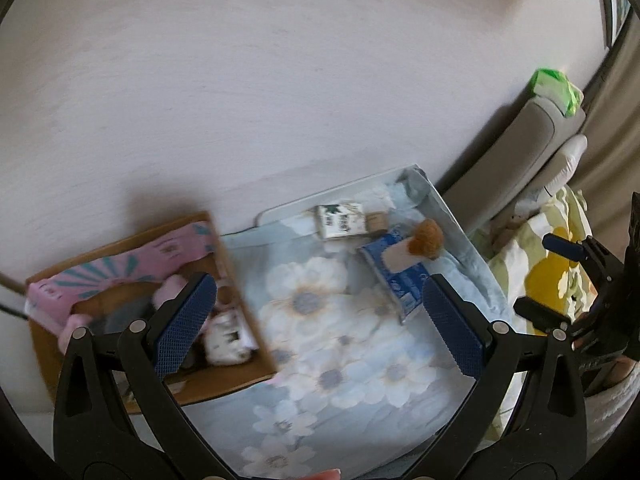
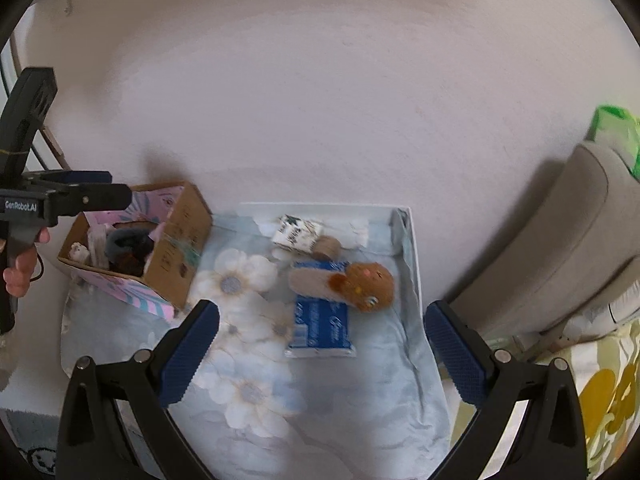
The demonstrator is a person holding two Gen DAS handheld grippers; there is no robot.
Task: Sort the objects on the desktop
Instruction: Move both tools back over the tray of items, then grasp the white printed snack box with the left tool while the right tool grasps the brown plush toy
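The right gripper (image 2: 322, 344) is spread wide and holds nothing, hovering over the near part of a table covered by a pale blue flowered cloth (image 2: 248, 392). Beyond its fingertips, slightly right of the midline, lies a blue tissue pack (image 2: 322, 330), flat on the cloth, its long axis running near to far. Across the pack's far end rests a brown plush toy (image 2: 366, 280), its round head hanging off the pack's right edge and its pale tan body stretching left, so its long axis runs left to right. Just beyond it, touching or nearly so, are a small white printed box (image 2: 297, 234), tilted, and a small tan cylinder (image 2: 330, 247) on its side; which way the cylinder points I cannot tell.

The left gripper (image 1: 320, 320) is also spread wide and empty, above the gap between the cardboard box (image 1: 236, 280) and the tissue pack (image 1: 404, 284). Its left finger overlaps the box's open top. The box stands at the table's far left, with pink-patterned flaps (image 1: 120, 272), and holds a jumble of soft items, blurred. From the right wrist view a hand (image 2: 18, 268) grips the left tool's handle beside the box. To the right of the table stands a grey upholstered seat (image 2: 560, 248) with a green bag (image 2: 616, 136) atop it.
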